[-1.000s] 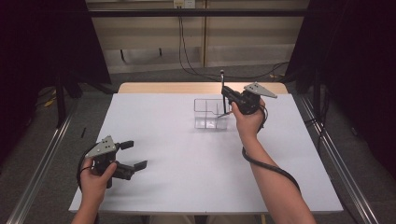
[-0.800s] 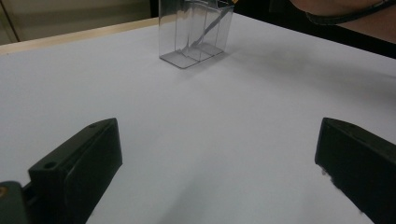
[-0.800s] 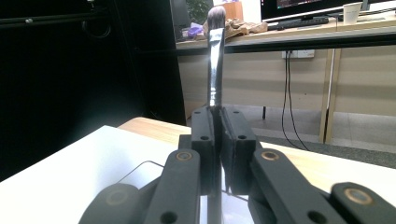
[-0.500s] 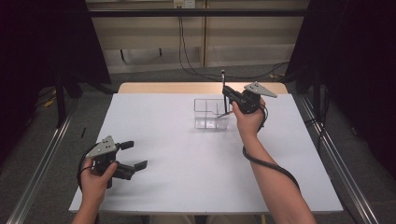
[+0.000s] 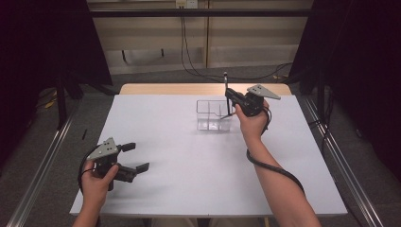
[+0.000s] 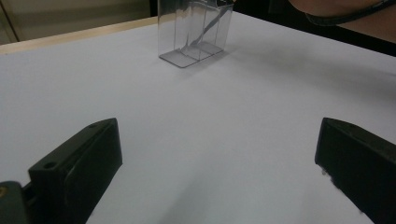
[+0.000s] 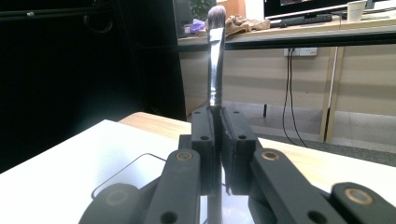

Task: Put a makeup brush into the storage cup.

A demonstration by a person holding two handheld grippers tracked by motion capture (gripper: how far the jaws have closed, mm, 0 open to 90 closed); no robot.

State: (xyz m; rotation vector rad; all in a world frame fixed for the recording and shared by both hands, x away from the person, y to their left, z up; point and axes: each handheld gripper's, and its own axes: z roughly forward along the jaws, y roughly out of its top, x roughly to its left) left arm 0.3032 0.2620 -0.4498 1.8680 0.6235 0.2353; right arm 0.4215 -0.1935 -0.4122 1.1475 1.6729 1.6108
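while the person's right hand hovers at the far side of the white table [image 5: 189, 189], the high view shows the right gripper [image 5: 228, 100] pinching a makeup brush [image 5: 225, 82] so that it stands upright, bristle end up, directly above the clear plastic organizer [image 5: 213, 116]. that upright hold looks chosen to let the handle slide straight down into one of the narrow compartments; the lower end appears to be at or just inside the box's right part, though which compartment i cannot tell. the left gripper [image 5: 136, 157] rests low near the table's near-left corner, well apart from the organizer, jaws spread with nothing between them, seemingly parked out of the way.

as seen in the left gripper view, its two black jaws stand wide apart over bare table, and the organizer [image 6: 194, 32] sits far ahead, its thin dividers visible, with a slim slanted line inside that is probably the brush handle. keeping this gripper back leaves the box unobstructed.

looking along the right gripper view, the jaws are pressed together on the brush's shiny metal ferrule [image 7: 215, 70], the dark bristle tuft [image 7: 216, 14] at the top. gripping at the middle likely keeps the brush steady and vertical. below the jaws the organizer's rounded rim [image 7: 135, 168] shows, so the gripper sits right over the opening, ready, i judge, for a lowering and release.
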